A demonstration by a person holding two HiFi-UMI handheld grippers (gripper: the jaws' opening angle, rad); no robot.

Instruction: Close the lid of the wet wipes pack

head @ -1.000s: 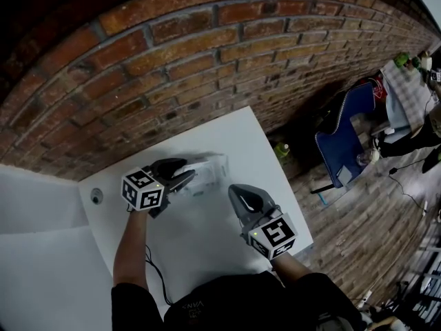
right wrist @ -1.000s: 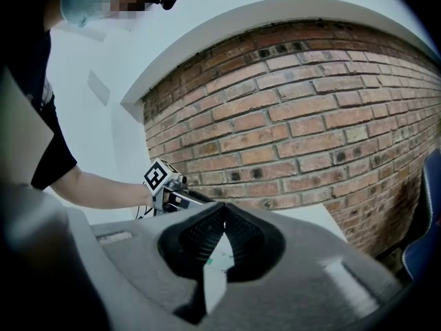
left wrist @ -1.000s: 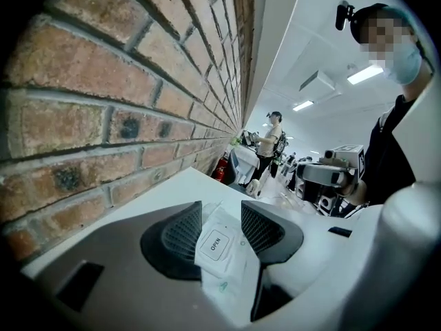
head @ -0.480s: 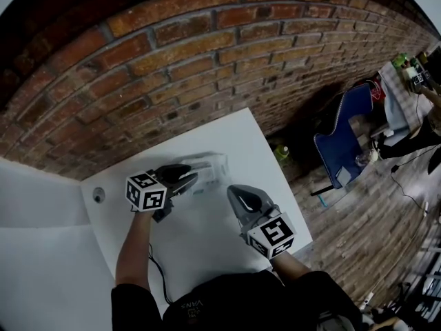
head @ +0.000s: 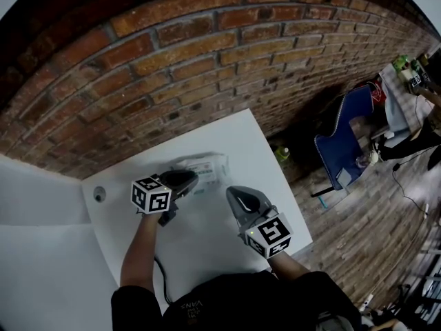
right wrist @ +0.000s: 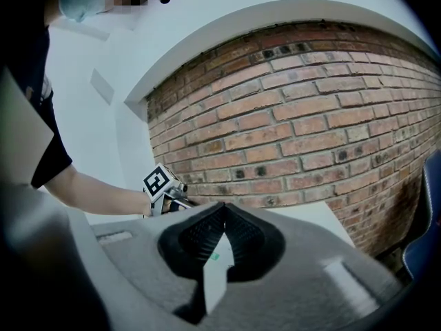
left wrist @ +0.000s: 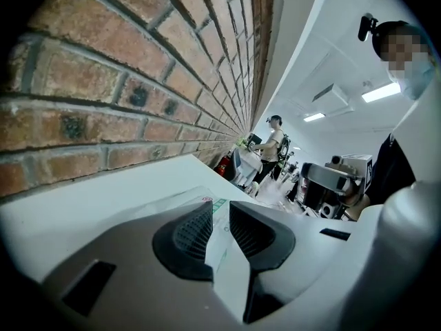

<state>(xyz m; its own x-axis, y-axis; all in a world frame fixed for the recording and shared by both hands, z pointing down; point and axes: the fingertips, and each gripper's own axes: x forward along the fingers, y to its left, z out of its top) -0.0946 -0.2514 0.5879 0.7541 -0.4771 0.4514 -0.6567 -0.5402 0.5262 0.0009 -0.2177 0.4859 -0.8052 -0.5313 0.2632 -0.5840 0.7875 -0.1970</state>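
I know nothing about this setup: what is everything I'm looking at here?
Wet wipes pack: one, white with green print, on the table near the wall.
Table: one, white, against the wall.
Round fitting: one, grey, in the table's left corner.
Cable: one, black, on the table's near side.
Brick wall: one, red-brown, behind the table.
Chair: one, blue, right of the table.
Bottle: one, green, on the floor by the wall.
Bystander: one, far down the room.
Left gripper: one, grey and black, at the pack; jaws have just been closing, a narrow gap remains with the pack showing in it.
Right gripper: one, grey and black, over the table, shut, empty.
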